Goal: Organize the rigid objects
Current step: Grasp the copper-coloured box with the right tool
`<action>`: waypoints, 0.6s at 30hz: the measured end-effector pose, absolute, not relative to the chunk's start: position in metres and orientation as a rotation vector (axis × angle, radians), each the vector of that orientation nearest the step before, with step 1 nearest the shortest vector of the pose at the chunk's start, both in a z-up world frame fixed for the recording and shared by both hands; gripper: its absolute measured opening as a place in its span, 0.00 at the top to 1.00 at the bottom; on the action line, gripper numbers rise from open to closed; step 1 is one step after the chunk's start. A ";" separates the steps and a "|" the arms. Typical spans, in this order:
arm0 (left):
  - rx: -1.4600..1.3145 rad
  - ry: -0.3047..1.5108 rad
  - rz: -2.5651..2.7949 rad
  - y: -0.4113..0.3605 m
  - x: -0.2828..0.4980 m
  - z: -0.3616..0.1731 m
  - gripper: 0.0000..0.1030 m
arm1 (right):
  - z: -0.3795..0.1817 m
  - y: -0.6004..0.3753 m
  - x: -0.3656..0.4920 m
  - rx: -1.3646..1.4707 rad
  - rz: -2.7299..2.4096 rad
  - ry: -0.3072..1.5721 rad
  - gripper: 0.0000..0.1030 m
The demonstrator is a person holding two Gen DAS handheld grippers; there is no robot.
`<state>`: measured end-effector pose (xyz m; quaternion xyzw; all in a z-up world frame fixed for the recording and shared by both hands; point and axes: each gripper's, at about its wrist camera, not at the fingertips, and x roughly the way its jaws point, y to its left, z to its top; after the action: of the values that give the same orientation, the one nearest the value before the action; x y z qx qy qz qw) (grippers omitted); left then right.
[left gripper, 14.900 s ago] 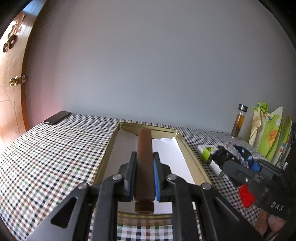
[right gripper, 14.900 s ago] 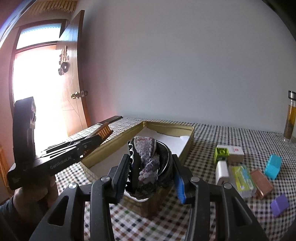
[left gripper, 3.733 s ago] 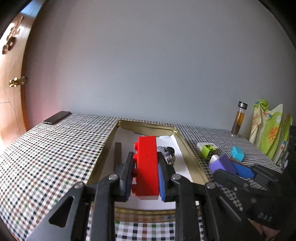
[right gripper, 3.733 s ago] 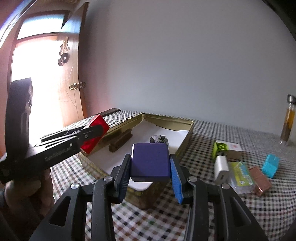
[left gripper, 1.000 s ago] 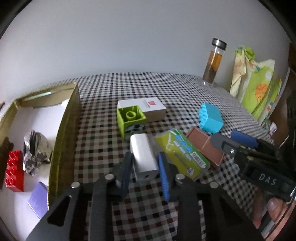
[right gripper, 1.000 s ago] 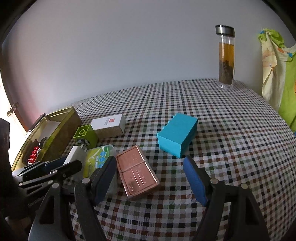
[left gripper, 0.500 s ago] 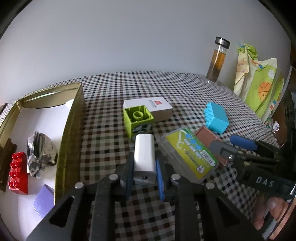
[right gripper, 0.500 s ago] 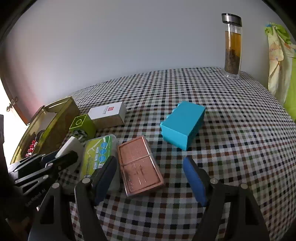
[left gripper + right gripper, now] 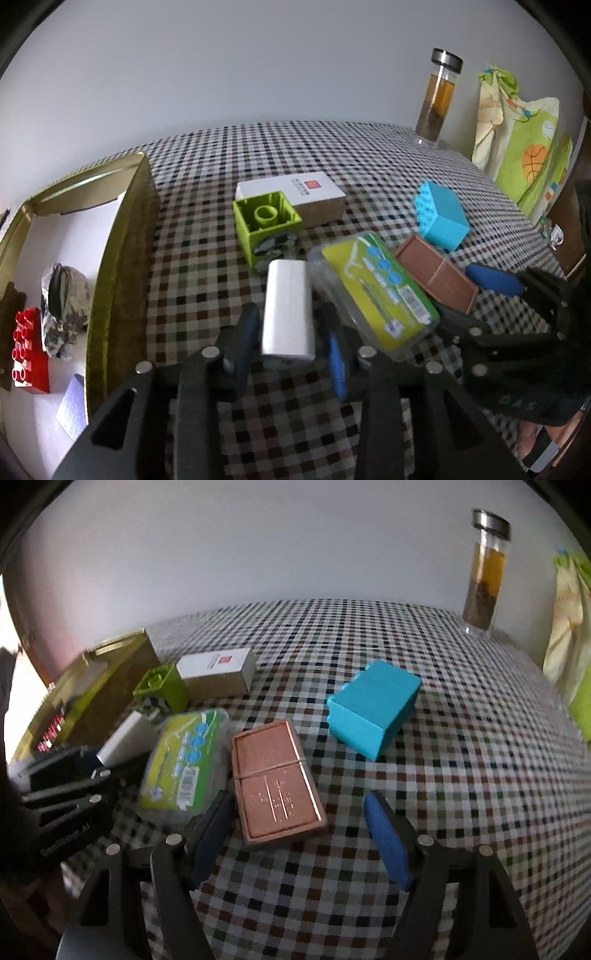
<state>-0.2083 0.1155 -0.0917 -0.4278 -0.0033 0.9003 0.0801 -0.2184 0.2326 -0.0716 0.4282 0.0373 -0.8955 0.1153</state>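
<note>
The left gripper (image 9: 290, 341) is seen with its jaws opening around a smooth white rounded block (image 9: 288, 314), which half a second ago was pinched tighter; a thin gap seems to show at each side, though blur obscures contact. The right gripper (image 9: 299, 834) is held wide over a ribbed copper case (image 9: 277, 782), untouched. Just beyond are a clear plastic packet (image 9: 376, 291), a hollow green brick (image 9: 266, 225) and a studded blue brick (image 9: 373, 705). The gold tin (image 9: 122, 236), far left, is partly cut off.
</note>
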 end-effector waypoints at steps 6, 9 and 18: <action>-1.248 -0.039 2.679 0.114 -0.206 -0.089 0.81 | -0.070 0.226 -0.219 1.227 -2.601 0.180 0.47; -1.215 -0.034 2.688 0.113 -0.203 -0.086 0.81 | -0.070 0.225 -0.218 1.219 -2.596 0.186 0.52; -1.090 -0.024 2.738 0.110 -0.189 -0.075 0.81 | -0.057 0.235 -0.209 1.091 -2.629 0.109 0.54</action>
<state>-0.1887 0.1102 -0.0750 -0.3680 -0.0080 0.9247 0.0972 -0.2093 0.2351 -0.0565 0.3788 0.0378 -0.9130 0.1462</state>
